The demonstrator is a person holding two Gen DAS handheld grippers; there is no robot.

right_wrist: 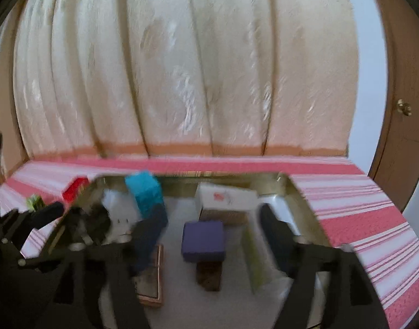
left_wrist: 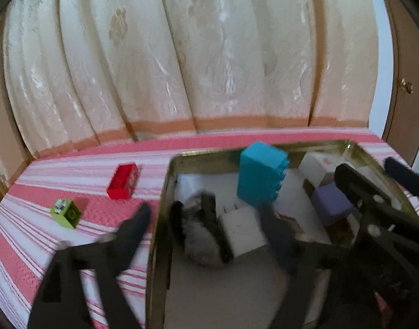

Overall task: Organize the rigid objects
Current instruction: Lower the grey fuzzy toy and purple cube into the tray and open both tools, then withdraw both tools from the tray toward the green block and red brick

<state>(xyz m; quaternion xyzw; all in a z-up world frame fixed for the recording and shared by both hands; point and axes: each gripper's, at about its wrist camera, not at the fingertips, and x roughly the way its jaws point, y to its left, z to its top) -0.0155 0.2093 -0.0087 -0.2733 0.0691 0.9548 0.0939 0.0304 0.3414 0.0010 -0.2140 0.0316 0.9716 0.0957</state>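
Observation:
A gold metal tin (left_wrist: 165, 192) lies on a pink striped cloth and holds several things. A turquoise brick (left_wrist: 261, 175) stands tilted in it near the back, free of both grippers. My left gripper (left_wrist: 206, 227) is open and straddles the tin's left wall, with a white charger (left_wrist: 242, 230) and a grey furry thing (left_wrist: 195, 235) between its fingers, untouched. My right gripper (right_wrist: 213, 233) is open over the tin (right_wrist: 300, 192). A purple box (right_wrist: 202, 240) sits between its fingers, and the turquoise brick (right_wrist: 145, 194) is just beyond its left finger.
A red brick (left_wrist: 123, 181) and a green brick (left_wrist: 65, 212) lie on the cloth left of the tin. A white box (right_wrist: 226, 197), a pale green box (right_wrist: 253, 255) and a wooden framed piece (right_wrist: 152, 282) are in the tin. Cream curtains hang behind; a brown door stands at right.

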